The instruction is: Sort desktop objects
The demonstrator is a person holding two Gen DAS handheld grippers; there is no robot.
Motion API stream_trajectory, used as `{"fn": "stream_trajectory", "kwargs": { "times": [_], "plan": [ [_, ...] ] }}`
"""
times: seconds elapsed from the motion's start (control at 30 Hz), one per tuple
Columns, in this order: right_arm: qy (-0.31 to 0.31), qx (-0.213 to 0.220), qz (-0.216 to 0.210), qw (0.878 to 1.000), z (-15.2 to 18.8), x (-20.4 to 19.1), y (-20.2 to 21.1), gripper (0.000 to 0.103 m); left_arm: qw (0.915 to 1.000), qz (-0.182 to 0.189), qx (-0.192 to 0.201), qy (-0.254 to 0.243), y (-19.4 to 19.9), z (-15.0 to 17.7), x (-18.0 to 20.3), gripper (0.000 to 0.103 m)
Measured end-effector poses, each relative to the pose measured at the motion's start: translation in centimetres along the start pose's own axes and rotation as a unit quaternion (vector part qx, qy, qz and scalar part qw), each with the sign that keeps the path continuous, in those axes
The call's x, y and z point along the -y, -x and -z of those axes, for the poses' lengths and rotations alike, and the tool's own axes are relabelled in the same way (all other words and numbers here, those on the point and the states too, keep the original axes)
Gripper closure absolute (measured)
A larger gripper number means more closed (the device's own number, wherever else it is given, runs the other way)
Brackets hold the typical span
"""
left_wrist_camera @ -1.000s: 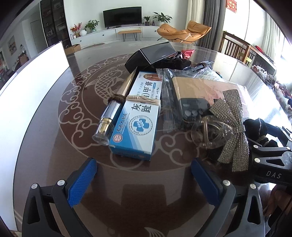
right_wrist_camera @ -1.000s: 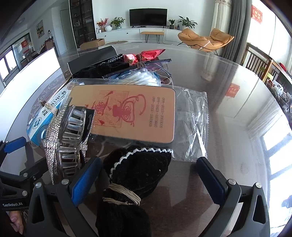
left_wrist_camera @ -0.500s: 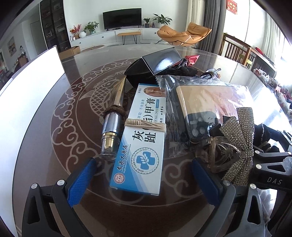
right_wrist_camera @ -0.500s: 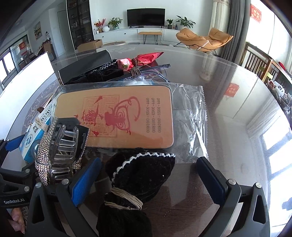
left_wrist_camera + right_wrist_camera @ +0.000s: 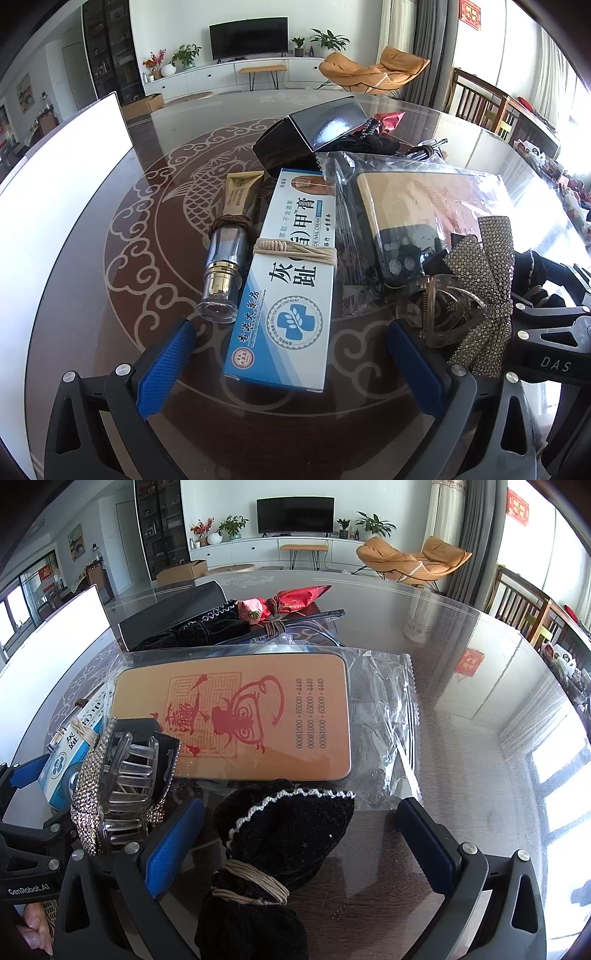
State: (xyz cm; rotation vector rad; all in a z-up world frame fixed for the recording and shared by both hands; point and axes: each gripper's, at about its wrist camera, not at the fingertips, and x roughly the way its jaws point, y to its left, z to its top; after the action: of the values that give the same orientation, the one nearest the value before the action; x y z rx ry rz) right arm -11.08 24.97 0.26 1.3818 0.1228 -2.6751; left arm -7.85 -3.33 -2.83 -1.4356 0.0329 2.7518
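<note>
— What's laid out on the glass worktop (image 5: 92,258) right now?

— A blue-and-white nail cream box (image 5: 288,295) tied with twine, lying lengthwise straight ahead of the left gripper (image 5: 291,365). Both of its blue-padded fingers stand wide apart with nothing between them but the box's near end, untouched.

— And beside the box?

— On its left, touching it, a gold cosmetic tube (image 5: 231,240) with a clear cap. On its right, a tan phone case (image 5: 236,716) printed in red, sealed in a clear bag. A rhinestone bow hair claw (image 5: 476,291) rests against the bag's near corner.

— The other hand?

— The right gripper (image 5: 299,838) is released too, jaws spread. A black velvet pouch (image 5: 277,849), cinched with twine, lies between its fingers; neither pad presses it.

— Further back?

— A glossy black box (image 5: 314,136), more black fabric, and a red wrapped bundle (image 5: 284,603) near the far side of the pile.
</note>
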Motion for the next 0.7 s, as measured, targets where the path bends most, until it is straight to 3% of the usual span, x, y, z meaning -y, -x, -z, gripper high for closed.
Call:
{"fn": "stream_trajectory", "kwargs": {
  "times": [0.7],
  "plan": [
    [0.0, 0.0, 0.0, 1.0, 0.06, 0.11, -0.04, 0.0, 1.0, 0.0, 0.0, -0.001, -0.04, -0.05, -0.06, 0.0]
  ]
}}
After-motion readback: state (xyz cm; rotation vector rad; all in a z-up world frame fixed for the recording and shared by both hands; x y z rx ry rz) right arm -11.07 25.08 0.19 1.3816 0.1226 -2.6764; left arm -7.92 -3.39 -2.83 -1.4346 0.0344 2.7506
